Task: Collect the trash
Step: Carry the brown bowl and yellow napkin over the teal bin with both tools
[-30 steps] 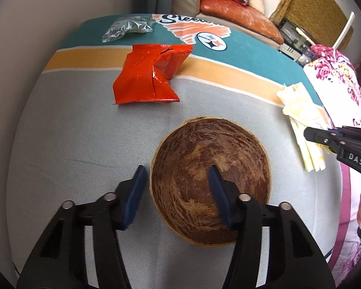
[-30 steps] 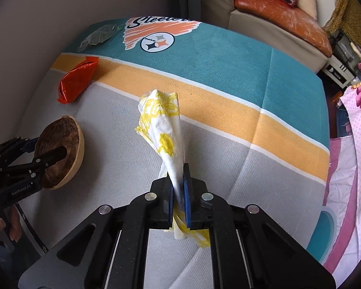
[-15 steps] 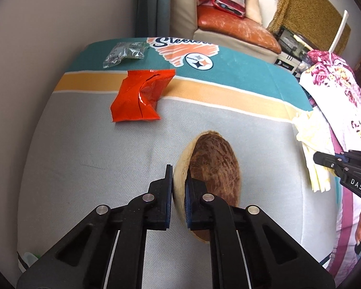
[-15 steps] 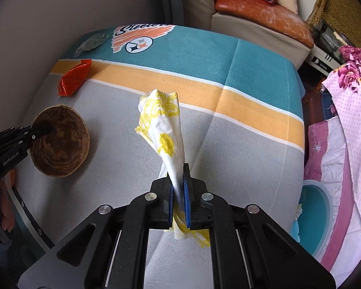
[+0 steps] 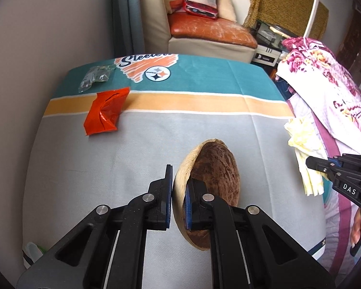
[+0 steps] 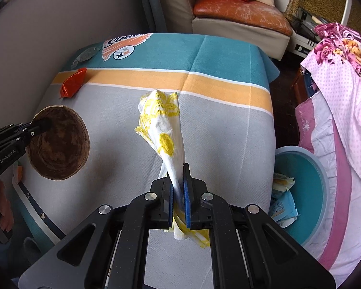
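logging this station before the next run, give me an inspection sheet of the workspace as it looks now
surface: table under a striped Steelers cloth
job's things: coconut shell, yellow napkin, red wrapper, clear wrapper
clutter: teal bin holding wrappers beside the table
grippers: left gripper shut on the shell's rim; right gripper shut on the napkin
cables: nothing seen
surroundings: sofa, floral cloth

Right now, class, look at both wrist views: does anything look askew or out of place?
Yes. The coconut shell hangs tilted on edge, its rim pinched by the left gripper, above the table. A torn orange wrapper and a clear plastic packet lie loose at the table's far side.
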Action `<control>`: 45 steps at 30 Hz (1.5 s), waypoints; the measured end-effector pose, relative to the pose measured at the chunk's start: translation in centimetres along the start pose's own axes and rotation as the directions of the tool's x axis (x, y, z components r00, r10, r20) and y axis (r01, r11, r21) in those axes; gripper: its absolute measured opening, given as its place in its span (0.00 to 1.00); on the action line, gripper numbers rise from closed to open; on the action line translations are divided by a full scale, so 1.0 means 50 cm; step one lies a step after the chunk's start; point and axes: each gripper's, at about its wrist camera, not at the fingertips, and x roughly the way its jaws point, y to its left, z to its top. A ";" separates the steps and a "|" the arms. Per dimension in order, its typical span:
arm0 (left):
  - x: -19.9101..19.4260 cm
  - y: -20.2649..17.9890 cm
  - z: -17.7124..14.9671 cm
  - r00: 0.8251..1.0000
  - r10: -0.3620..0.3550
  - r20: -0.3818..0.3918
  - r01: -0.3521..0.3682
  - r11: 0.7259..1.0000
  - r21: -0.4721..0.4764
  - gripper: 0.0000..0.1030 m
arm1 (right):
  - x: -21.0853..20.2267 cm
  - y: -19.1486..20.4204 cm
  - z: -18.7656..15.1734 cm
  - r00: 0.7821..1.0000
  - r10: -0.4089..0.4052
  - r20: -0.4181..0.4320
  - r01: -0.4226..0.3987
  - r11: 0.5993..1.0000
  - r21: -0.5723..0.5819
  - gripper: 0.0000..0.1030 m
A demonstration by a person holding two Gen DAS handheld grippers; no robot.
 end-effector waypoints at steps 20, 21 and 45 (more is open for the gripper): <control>-0.008 -0.400 -0.023 0.983 -0.168 -0.071 0.181 0.944 0.278 0.09 | -0.164 -0.257 -0.172 0.988 -0.066 0.139 0.028 0.965 0.263 0.07; -0.006 -0.423 -0.024 0.982 -0.175 -0.075 0.189 0.938 0.292 0.09 | -0.171 -0.275 -0.182 0.987 -0.074 0.142 0.032 0.960 0.278 0.07; 0.169 -0.670 -0.032 0.957 -0.172 -0.233 0.254 0.885 0.391 0.09 | -0.134 -0.472 -0.248 0.988 -0.139 0.062 0.101 0.902 0.419 0.07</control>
